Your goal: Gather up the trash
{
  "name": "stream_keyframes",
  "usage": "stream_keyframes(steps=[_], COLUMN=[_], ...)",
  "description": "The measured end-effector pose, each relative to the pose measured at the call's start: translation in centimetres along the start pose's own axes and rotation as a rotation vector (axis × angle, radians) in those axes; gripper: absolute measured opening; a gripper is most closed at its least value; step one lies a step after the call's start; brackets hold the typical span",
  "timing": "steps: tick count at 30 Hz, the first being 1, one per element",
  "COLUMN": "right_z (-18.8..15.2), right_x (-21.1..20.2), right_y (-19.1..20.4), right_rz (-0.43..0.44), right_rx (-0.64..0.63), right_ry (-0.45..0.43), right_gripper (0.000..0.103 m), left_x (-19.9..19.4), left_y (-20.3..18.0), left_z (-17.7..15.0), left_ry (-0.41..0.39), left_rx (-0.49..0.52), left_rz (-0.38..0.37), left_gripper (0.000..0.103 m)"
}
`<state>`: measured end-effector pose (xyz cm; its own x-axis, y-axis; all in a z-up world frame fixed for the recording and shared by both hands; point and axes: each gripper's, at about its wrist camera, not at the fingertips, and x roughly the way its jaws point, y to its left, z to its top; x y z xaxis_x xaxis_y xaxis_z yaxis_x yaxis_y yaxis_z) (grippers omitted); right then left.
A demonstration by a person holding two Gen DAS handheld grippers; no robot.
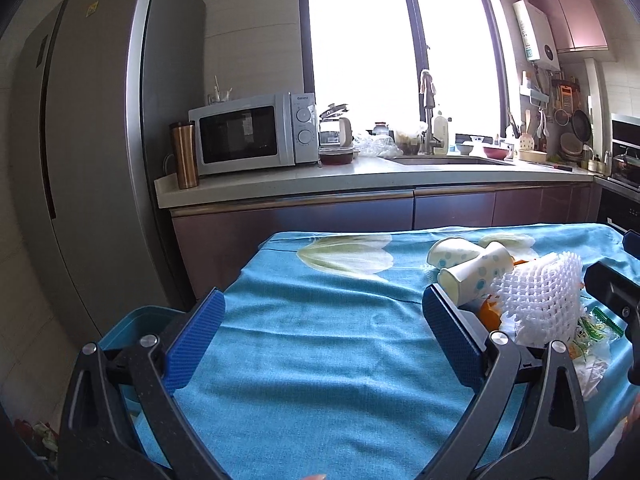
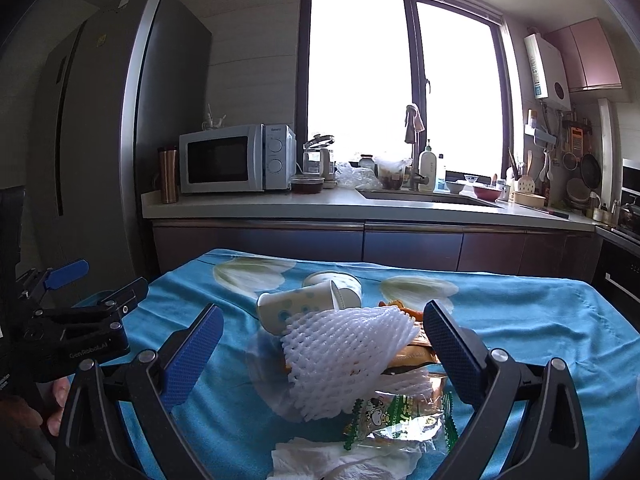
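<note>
A pile of trash lies on the blue tablecloth (image 2: 520, 320): a white foam fruit net (image 2: 344, 356), two dotted paper cups (image 2: 296, 308), snack wrappers (image 2: 400, 416), a crumpled tissue (image 2: 340, 460) and orange peel. My right gripper (image 2: 320, 332) is open, its jaws standing on either side of the foam net, above it. My left gripper (image 1: 324, 320) is open and empty over bare cloth, left of the pile; the foam net (image 1: 540, 300) and cups (image 1: 472, 268) show to its right. The left gripper also shows in the right wrist view (image 2: 80, 312).
A blue bin (image 1: 132, 324) stands beside the table's left edge. Behind the table run a kitchen counter (image 1: 320, 184) with a microwave (image 1: 248, 136), a sink, and a tall grey fridge (image 1: 100, 140) at the left.
</note>
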<state>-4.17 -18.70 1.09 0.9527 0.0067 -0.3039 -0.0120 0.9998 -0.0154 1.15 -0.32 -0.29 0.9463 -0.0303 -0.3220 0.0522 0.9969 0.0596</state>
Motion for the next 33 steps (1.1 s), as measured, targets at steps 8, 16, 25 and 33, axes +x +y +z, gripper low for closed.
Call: stream_keyframes(steps=[8,16,25,33], right_z=[-0.1,-0.4,-0.5,-0.4], right_x=[-0.5,-0.6,-0.7,-0.6], right_y=[0.2,0.3,0.3,0.4], right_rz=[0.019,0.021,0.03,0.037], right_rx=[0.008,0.016,0.019,0.016], right_ry=[-0.012,-0.019,-0.023,-0.023], right_gripper=[0.097,0.097,0.097,0.097], left_x=[-1.5,-1.9,-2.0,-2.0], left_y=[0.5,1.1,1.2,1.0], left_z=[-0.2,-0.5,-0.7,-0.8], left_ry=[-0.058,-0.075,-0.087,-0.085], left_rx=[-0.001,-0.028,-0.036,-0.036], left_rz=[0.013,0.002,-0.007,-0.01], left_gripper=[0.097,0.097,0.097,0.097])
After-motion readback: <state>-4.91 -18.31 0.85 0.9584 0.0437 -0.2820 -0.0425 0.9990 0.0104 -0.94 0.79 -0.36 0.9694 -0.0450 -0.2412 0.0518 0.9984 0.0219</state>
